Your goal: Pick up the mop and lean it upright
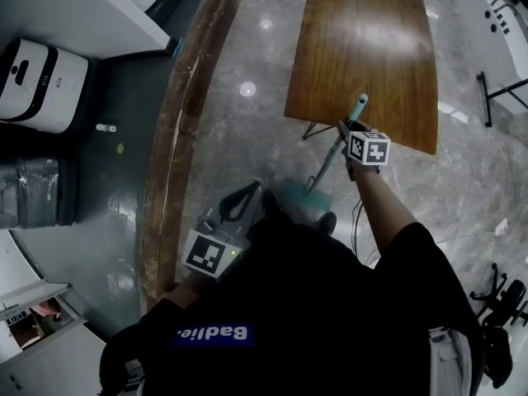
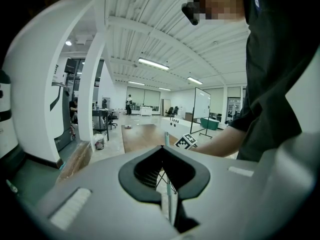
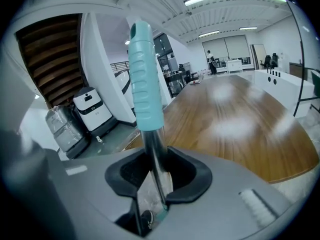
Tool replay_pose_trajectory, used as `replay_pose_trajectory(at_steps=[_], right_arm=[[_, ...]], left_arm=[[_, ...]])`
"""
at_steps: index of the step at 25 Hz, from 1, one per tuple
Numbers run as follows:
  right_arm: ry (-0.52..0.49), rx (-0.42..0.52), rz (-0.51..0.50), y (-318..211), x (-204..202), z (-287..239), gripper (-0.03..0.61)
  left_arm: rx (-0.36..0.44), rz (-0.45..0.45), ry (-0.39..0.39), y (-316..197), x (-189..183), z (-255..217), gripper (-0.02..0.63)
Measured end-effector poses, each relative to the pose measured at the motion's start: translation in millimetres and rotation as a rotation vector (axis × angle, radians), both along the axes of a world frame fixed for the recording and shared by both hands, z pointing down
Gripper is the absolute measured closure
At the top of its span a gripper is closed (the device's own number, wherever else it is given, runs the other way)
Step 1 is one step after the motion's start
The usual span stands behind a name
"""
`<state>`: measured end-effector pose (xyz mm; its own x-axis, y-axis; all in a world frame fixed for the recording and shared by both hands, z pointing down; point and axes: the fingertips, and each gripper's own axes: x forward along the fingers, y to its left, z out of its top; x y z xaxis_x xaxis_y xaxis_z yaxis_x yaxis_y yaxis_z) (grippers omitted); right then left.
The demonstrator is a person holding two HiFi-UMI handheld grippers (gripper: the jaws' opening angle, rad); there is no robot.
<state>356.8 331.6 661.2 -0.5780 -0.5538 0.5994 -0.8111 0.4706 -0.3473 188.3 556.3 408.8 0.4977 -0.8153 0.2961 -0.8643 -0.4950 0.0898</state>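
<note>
The mop stands tilted on the grey floor in the head view: its teal head (image 1: 304, 195) is down by my feet, and its metal pole (image 1: 328, 159) rises to a teal grip (image 1: 359, 104) beside the wooden table. My right gripper (image 1: 342, 130) is shut on the pole just below that grip. The right gripper view shows the teal grip (image 3: 145, 79) sticking up out of the right gripper (image 3: 155, 171), pads pressed on the pole. My left gripper (image 1: 241, 205) hangs low by my body, tips together, holding nothing. In the left gripper view (image 2: 162, 151) the far mop grip (image 2: 166, 138) shows.
A brown wooden table (image 1: 363, 48) stands just beyond the mop. A long wooden kerb (image 1: 177, 139) runs down the left. Past it sit a white machine (image 1: 37, 81) and a wrapped grey bundle (image 1: 33, 192). A black stand (image 1: 503, 89) and a chair base (image 1: 495, 299) are at right.
</note>
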Motion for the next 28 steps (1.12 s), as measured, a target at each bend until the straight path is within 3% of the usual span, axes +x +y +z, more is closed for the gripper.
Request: replay_pose_trajectory(at_steps=[11,19,28], right_arm=[[-0.036,-0.013,-0.038,29,-9,-27,0.471],[-0.044,-0.06,-0.007,29,-19,-37,0.465],[-0.098,0.009,-0.023,21,-69,-73,0.463]], left_arm=[[0.031,0.03,0.026,-2,15,-6,0.595],[0.056,0.029,0.04,-1,12,-10,0.595],[0.065,0.009,0.06,-6,-24,-10,0.595]])
